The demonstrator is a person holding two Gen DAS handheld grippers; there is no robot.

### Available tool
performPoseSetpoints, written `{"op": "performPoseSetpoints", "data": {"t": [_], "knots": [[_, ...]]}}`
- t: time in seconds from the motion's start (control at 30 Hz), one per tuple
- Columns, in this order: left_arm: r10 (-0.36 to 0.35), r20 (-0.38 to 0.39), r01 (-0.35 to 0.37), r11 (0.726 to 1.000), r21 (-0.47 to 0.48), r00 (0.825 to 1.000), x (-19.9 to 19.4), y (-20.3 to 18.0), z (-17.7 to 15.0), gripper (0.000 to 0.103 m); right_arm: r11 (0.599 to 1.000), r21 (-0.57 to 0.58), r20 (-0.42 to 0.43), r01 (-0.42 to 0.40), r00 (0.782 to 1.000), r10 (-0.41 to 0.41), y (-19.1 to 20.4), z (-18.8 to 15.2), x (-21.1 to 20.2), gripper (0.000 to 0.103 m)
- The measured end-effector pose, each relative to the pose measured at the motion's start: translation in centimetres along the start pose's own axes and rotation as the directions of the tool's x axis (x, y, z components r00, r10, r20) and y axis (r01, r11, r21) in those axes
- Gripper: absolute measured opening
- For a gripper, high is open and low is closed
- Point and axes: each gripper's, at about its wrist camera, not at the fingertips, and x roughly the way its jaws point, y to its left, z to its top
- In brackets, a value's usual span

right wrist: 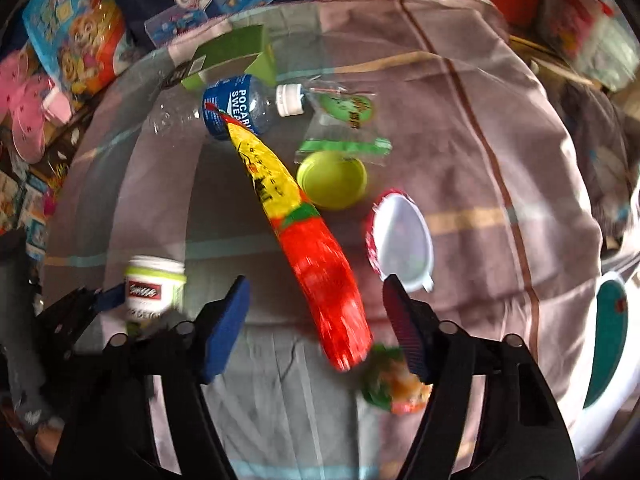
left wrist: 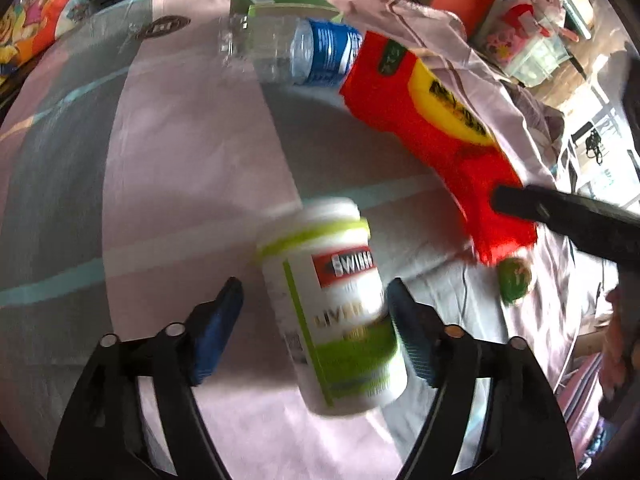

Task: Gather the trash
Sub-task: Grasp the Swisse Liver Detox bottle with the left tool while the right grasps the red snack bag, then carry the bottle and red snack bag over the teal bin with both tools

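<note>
A white bottle (left wrist: 332, 320) with a lime-green band and a red label stands on the bedsheet between the fingers of my left gripper (left wrist: 314, 284). Its side lies against the right pad, and a gap shows at the left pad, so the jaws are open. The same bottle (right wrist: 154, 288) appears at the left of the right wrist view. A long red and yellow snack bag (right wrist: 316, 264) lies between the fingers of my open right gripper (right wrist: 316, 280), with space on both sides. In the left wrist view a black finger (left wrist: 560, 216) of the right gripper reaches over that bag (left wrist: 420, 120).
Further back on the striped sheet (right wrist: 480, 140) lie a clear bottle with a blue label (right wrist: 244, 108), a green box (right wrist: 232, 56), a clear wrapper (right wrist: 344, 124), a lime lid (right wrist: 332, 180) and a red-rimmed white lid (right wrist: 400, 236). A crumpled green wrapper (right wrist: 396, 388) sits near my right finger. Toy boxes crowd the edges.
</note>
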Motion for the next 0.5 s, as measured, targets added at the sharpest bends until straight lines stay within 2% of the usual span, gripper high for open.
{"op": "performPoseSetpoints", "data": {"t": [0.03,0.1,0.13,0.17,0.2,0.23,0.27,0.3,0.4,0.5], "knots": [[0.003,-0.002,-0.003,1.000,0.001,1.000,0.1,-0.1,-0.3,0.081,1.000,-0.008,0.001,0.008,1.000,-0.008,0.1,0.2,0.3,0.058],[0.016,-0.002,-0.016,1.000,0.010,1.000,0.1,-0.1,-0.8,0.082,0.999,-0.029,-0.001,0.019,1.000,-0.019,0.4,0.6,1.0,0.041],[0.024,0.004,-0.024,1.000,0.019,1.000,0.2,-0.3,-1.0,0.082,0.999,-0.034,-0.005,0.015,1.000,-0.016,0.5,0.6,1.1,0.019],[0.032,0.005,-0.032,0.999,0.021,0.999,0.2,-0.4,-1.0,0.082,0.999,-0.036,-0.008,0.007,1.000,-0.007,0.5,0.6,1.2,0.011],[0.038,0.012,-0.038,0.999,0.021,0.999,0.2,-0.4,-0.9,0.082,0.999,-0.033,0.000,-0.009,1.000,0.009,0.5,0.6,1.0,0.008],[0.043,0.018,-0.043,0.999,0.020,0.999,0.3,-0.5,-0.9,0.077,0.999,-0.032,0.007,-0.023,1.000,0.023,0.5,0.5,0.7,0.005],[0.045,0.025,-0.046,0.999,0.017,0.999,0.2,-0.6,-0.9,0.068,0.999,-0.034,0.023,-0.035,0.999,0.035,0.5,0.3,0.1,0.004],[0.050,0.031,-0.050,0.999,0.020,0.998,0.2,-0.7,-0.9,0.052,0.999,-0.037,0.035,-0.036,0.999,0.037,0.5,0.2,-0.3,0.004],[0.084,0.050,-0.086,0.996,0.030,0.995,-0.2,-1.0,-0.7,0.052,0.998,-0.008,0.072,-0.057,0.996,0.058,-0.8,-0.3,-2.1,0.004],[0.076,0.069,-0.078,0.997,0.027,0.995,-1.0,-1.4,-0.4,0.052,0.998,0.034,0.105,-0.061,0.993,0.058,-2.9,-0.9,-3.7,0.004]]}}
